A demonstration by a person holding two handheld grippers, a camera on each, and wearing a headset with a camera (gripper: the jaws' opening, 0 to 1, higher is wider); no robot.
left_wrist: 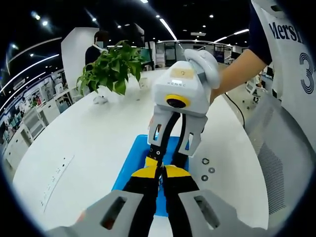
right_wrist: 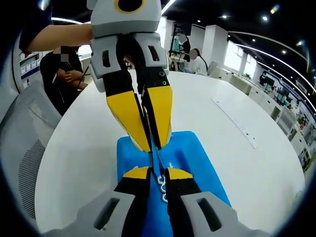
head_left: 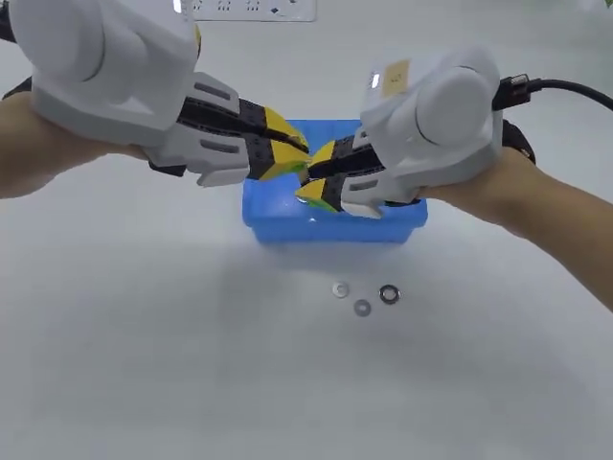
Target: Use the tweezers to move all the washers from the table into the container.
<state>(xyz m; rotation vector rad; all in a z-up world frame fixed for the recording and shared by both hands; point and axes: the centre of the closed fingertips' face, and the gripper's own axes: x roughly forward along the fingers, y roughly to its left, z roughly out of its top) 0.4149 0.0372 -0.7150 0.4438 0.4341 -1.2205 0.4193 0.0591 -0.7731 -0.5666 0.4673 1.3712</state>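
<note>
Three loose washers [head_left: 362, 307] lie on the table [head_left: 144, 364] at about 5 o'clock from both tongs in the head view, just outside the near wall of the blue container [head_left: 278, 228]. The right tongs [head_left: 311, 189] look the nearer to them. The left tongs [head_left: 295, 153] are clenched on the tweezers [right_wrist: 152, 140], whose long axis runs 12 to 6 in the right gripper view, tips over the container. The right tongs sit narrowly around the tweezers; I cannot tell whether they grip. At least two stored washers [right_wrist: 162, 183] lie inside.

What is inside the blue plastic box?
The blue plastic box holds a couple of small silver rings, probably washers, seen in the right gripper view. The left gripper and right gripper cover much of its floor, so any more are hidden.
</note>
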